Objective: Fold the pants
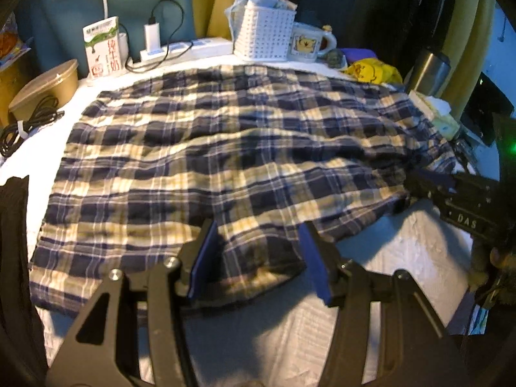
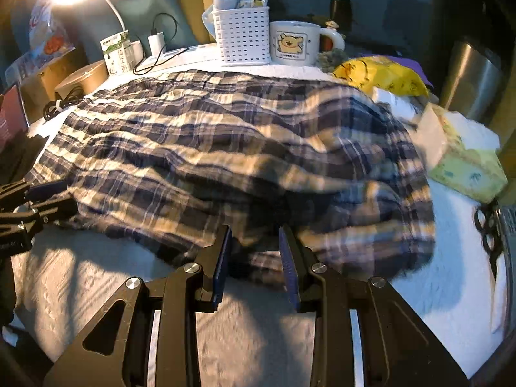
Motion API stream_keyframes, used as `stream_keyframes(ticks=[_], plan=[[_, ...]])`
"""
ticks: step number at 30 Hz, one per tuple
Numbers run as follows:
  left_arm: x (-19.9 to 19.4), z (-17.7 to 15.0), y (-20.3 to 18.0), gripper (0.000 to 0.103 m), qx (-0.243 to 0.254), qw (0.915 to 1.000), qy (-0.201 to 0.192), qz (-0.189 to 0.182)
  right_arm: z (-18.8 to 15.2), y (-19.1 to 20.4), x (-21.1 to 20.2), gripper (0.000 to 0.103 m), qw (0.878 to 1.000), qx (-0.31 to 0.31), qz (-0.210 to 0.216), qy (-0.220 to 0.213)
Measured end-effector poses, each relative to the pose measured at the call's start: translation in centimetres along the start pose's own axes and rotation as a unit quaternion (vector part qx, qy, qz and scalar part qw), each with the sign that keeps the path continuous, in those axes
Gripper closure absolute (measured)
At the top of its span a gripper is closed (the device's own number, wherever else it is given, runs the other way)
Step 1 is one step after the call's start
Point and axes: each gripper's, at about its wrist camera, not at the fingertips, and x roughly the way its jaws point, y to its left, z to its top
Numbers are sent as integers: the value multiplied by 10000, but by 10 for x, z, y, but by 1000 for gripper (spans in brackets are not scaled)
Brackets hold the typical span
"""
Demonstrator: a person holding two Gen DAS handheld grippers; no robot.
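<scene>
The plaid pants (image 1: pixel 225 148), navy and cream, lie spread wide over a white-covered table (image 1: pixel 387 258). My left gripper (image 1: pixel 259 258) is at their near hem, with a bunch of the fabric filling the gap between its blue pads (image 1: pixel 203 258). In the right wrist view it reaches in from the left (image 2: pixel 51 198) at the cloth's edge. My right gripper (image 2: pixel 254 261) is shut on a dark bunch of the pants (image 2: pixel 242 148) at their near edge, and the cloth billows up behind it. The left wrist view shows it at the far right (image 1: pixel 429 183), gripping the pants' corner.
Along the back stand a white basket (image 2: pixel 242 38), a bear mug (image 2: pixel 293 43), a milk carton (image 2: pixel 117 53), a charger with cable (image 2: pixel 156 43) and a brown bowl (image 1: pixel 48 87). A yellow bag (image 2: pixel 380 74), a tissue box (image 2: pixel 464 167) and a steel flask (image 2: pixel 471 74) are on the right.
</scene>
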Motion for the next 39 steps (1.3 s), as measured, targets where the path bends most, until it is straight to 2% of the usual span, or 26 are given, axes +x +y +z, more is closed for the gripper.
stream_keyframes(ticks=[3, 6, 8, 9, 10, 11, 14, 15, 20, 33, 39], plan=[[-13, 0, -5, 48, -64, 9998, -183, -10, -7, -2, -13, 62, 10000, 43, -37, -21], [-19, 1, -11, 48, -120, 9996, -262, -64, -14, -8, -25, 60, 9998, 176, -20, -70], [-22, 1, -17, 48, -107, 9994, -314, -86, -18, -15, -30, 50, 9994, 344, 43, -81], [-24, 1, -20, 48, -86, 9993, -341, -96, -20, -19, -32, 38, 9990, 428, 66, -99], [-26, 1, -23, 48, -51, 9992, -375, -109, -22, -23, -33, 32, 9985, 520, 80, -121], [-27, 1, -26, 46, -12, 9991, -404, -126, -24, -27, -34, 32, 9978, 633, 104, -139], [-30, 3, -35, 30, 62, 9990, -420, -159, -27, -37, -35, 32, 9951, 937, 254, -173], [-30, 4, -37, 29, 90, 9989, -426, -168, -27, -40, -34, 32, 9943, 1010, 306, -171], [-28, 9, -43, 27, 121, 9990, -412, -142, -24, -50, -20, 32, 9899, 1274, 610, -92], [-8, 27, -28, 27, 25, 9993, -282, 226, 18, -70, 12, 31, 9839, 1529, 915, -148], [-3, 31, -13, 27, 53, 9987, -239, 453, 20, -87, 15, 31, 9718, 1977, 1259, -269]])
